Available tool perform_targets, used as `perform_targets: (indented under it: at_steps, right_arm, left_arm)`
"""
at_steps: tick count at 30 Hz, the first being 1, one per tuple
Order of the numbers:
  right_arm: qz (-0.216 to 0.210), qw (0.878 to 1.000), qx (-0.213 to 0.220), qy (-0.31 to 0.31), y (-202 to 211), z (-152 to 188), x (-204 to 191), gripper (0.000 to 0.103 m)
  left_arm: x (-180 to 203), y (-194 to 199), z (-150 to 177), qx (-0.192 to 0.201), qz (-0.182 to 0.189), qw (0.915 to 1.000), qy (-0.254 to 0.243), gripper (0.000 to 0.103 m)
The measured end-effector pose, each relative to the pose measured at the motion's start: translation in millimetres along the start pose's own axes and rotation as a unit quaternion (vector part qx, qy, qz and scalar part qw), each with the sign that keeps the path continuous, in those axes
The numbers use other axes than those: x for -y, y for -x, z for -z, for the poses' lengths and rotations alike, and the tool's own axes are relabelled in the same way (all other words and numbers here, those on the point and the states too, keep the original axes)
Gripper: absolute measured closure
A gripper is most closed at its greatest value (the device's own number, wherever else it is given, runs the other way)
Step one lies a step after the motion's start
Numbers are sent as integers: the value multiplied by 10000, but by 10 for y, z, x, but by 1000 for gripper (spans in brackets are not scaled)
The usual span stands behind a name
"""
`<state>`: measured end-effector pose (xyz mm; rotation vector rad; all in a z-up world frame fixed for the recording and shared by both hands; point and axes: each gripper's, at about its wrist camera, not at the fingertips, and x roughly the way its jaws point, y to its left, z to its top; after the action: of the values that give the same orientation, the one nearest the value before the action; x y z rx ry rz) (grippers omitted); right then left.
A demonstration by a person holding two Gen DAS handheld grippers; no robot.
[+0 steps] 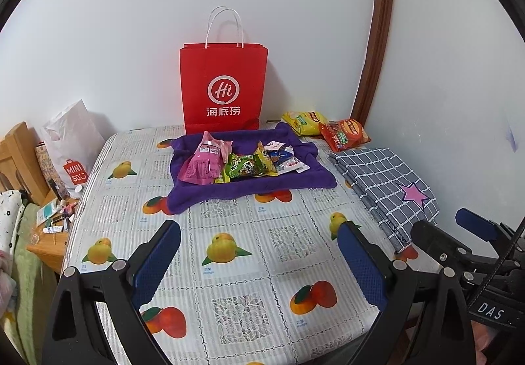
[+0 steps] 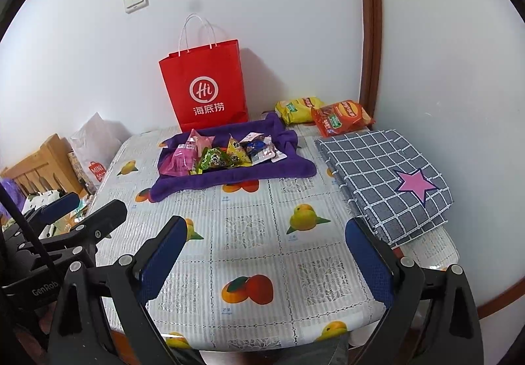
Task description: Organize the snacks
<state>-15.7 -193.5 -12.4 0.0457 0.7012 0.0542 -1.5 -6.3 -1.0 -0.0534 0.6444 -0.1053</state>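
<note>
Several small snack packets lie on a purple cloth (image 1: 249, 188) (image 2: 229, 178) in the middle of the table: a pink packet (image 1: 203, 165) (image 2: 182, 160), a green one (image 1: 247, 166) (image 2: 213, 160) and others. A yellow chip bag (image 1: 303, 122) (image 2: 297, 108) and a red chip bag (image 1: 344, 133) (image 2: 341, 117) lie at the back right. A red paper bag (image 1: 223, 86) (image 2: 205, 86) stands against the wall. My left gripper (image 1: 259, 233) and right gripper (image 2: 265, 230) are open and empty over the table's near edge, well short of the snacks.
A folded grey checked cloth with a pink star (image 1: 387, 188) (image 2: 387, 181) lies on the right of the table (image 1: 288, 240) (image 2: 249, 233). A white shopping bag (image 1: 70, 142) and a cluttered wooden stand (image 1: 49, 233) stand to the left. The wall is close behind.
</note>
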Motion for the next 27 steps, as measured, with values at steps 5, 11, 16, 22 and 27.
perform_targets:
  at_steps: [5, 11, 16, 22, 27]
  right_arm:
    - [-12, 10000, -19, 13, -15, -2, -24, 7]
    - [2, 10000, -1, 13, -16, -7, -46, 7]
    - [25, 10000, 2, 23, -12, -4, -33, 7]
    - [52, 10000, -16, -12, -22, -4, 6, 7]
    - [49, 10000, -23, -14, -25, -8, 25, 7]
  left_arm:
    - [-3, 3, 0, 5, -33, 10000, 8, 6]
    - [-13, 2, 0, -3, -23, 10000, 16, 6]
    - [-17, 6, 2, -7, -21, 10000, 26, 6]
    - [-29, -1, 0, 6, -6, 10000, 19, 6]
    - [-31, -8, 0, -16, -4, 10000, 53, 6]
